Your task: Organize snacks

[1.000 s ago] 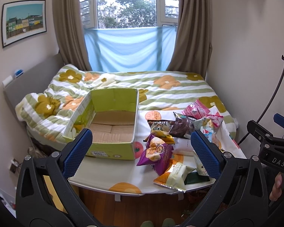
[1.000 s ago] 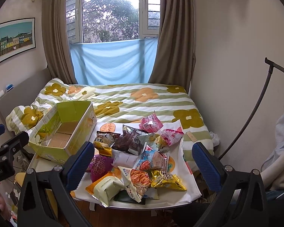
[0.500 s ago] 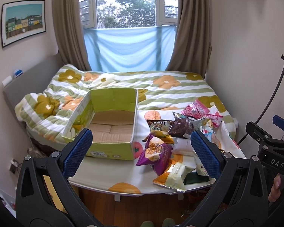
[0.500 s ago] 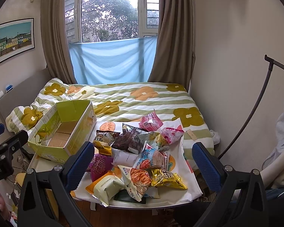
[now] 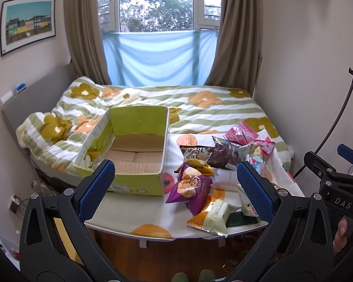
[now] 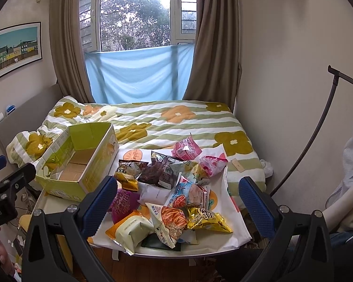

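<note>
An open green cardboard box with a bare brown floor stands on the left of a small table. To its right lies a heap of several snack bags, among them a purple bag, an orange-and-cream pack, a dark brown bag, a pink bag and a yellow bag. My left gripper and my right gripper both hang open in front of the table, holding nothing.
Behind the table is a bed with a green-striped floral quilt. A curtained window lies beyond. A curved black stand rises at the right. The table cloth overhangs the front edge; wooden floor shows below.
Both views have shifted only slightly; the right gripper has drifted a little nearer the table. Nothing was taken hold of or let go.
</note>
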### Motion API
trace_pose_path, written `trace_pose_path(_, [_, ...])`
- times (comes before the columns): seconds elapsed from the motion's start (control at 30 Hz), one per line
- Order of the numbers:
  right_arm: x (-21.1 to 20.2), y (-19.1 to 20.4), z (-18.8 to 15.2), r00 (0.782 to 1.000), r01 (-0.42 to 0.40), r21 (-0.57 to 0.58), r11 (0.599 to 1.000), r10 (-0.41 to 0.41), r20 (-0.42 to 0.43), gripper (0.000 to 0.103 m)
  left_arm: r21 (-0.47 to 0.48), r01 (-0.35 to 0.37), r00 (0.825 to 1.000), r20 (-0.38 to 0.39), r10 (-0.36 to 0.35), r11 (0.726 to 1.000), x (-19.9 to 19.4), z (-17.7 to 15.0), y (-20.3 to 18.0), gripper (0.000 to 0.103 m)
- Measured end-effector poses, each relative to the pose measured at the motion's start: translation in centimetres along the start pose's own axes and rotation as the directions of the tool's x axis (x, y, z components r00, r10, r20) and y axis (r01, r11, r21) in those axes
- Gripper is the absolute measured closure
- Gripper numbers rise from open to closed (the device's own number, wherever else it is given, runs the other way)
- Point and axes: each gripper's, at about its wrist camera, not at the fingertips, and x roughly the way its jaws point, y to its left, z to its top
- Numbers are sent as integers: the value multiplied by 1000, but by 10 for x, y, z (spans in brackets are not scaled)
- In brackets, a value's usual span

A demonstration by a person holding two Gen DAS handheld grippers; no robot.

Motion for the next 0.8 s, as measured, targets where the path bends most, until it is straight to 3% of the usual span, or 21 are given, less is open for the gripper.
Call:
trace_pose_path(0.43, [2, 0, -2, 1000, -2, 6, 1000, 2, -14, 0, 1, 4, 1000, -7, -4, 1000, 2, -1, -1, 0])
trace_pose_path(0.63, [7, -5, -5, 999, 15, 28, 999, -14, -47, 0, 35, 48, 996, -72, -45, 998, 19, -2, -3, 0])
trace_pose_path(0.8, [23, -10, -21, 992, 33, 74, 997, -23, -123, 0, 72, 118, 980, -167, -105, 990, 50, -16, -6, 0])
